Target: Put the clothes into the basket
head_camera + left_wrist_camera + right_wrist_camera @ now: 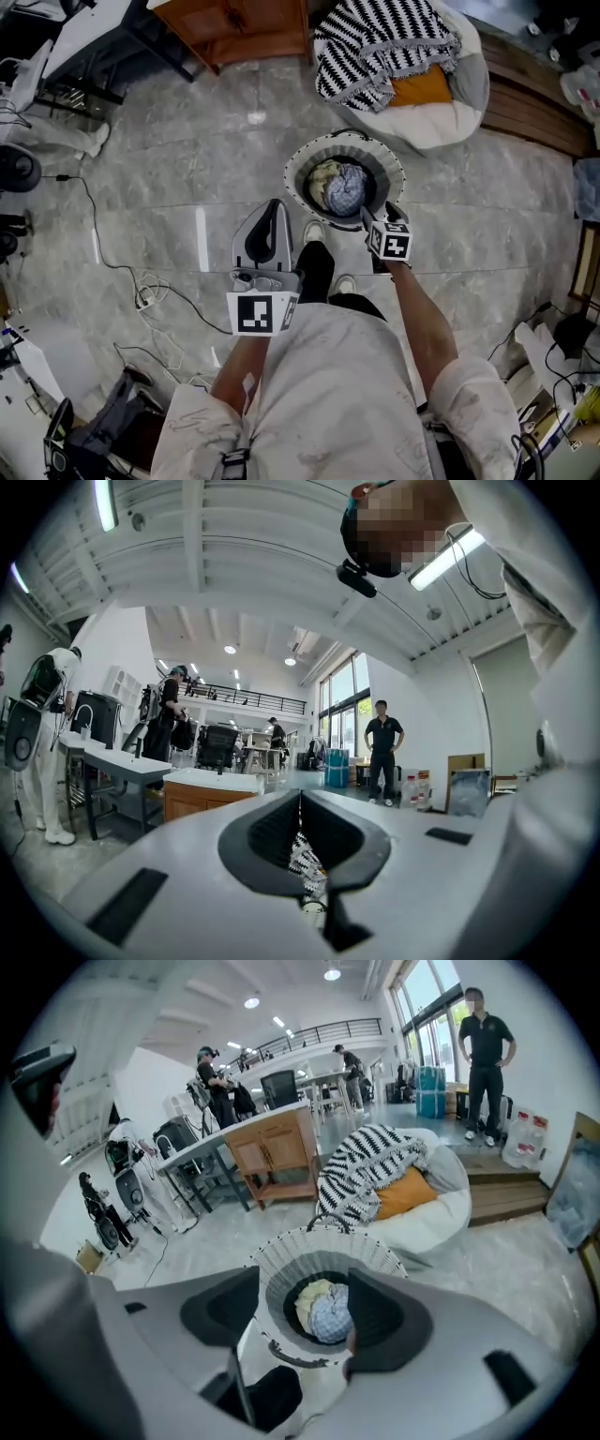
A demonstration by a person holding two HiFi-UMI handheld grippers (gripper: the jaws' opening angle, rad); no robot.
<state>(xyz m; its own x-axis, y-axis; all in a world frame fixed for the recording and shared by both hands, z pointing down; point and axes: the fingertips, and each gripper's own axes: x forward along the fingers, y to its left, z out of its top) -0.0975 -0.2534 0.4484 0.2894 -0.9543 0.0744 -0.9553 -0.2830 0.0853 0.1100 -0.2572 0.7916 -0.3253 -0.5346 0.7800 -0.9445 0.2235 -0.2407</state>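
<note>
A round white slatted basket (pixel 300 165) stands on the floor just ahead of my feet. It holds a yellow garment and a blue checked one (pixel 339 187). My right gripper (pixel 370 217) hangs open over the basket's near rim with nothing in it; in the right gripper view the basket (pixel 281 1255) and its clothes (pixel 323 1312) show between the spread jaws (pixel 305 1321). My left gripper (pixel 274 210) is left of the basket, shut and empty (pixel 300 808). A black-and-white zigzag cloth (pixel 380 42) and an orange one (pixel 422 86) lie on the beanbag beyond.
The white beanbag (pixel 450 117) sits behind the basket, beside a low wooden platform (pixel 530 98). A wooden cabinet (pixel 244 28) is at the back. Cables (pixel 141 291) trail over the floor at left. A person (pixel 486 1040) stands far off by the windows.
</note>
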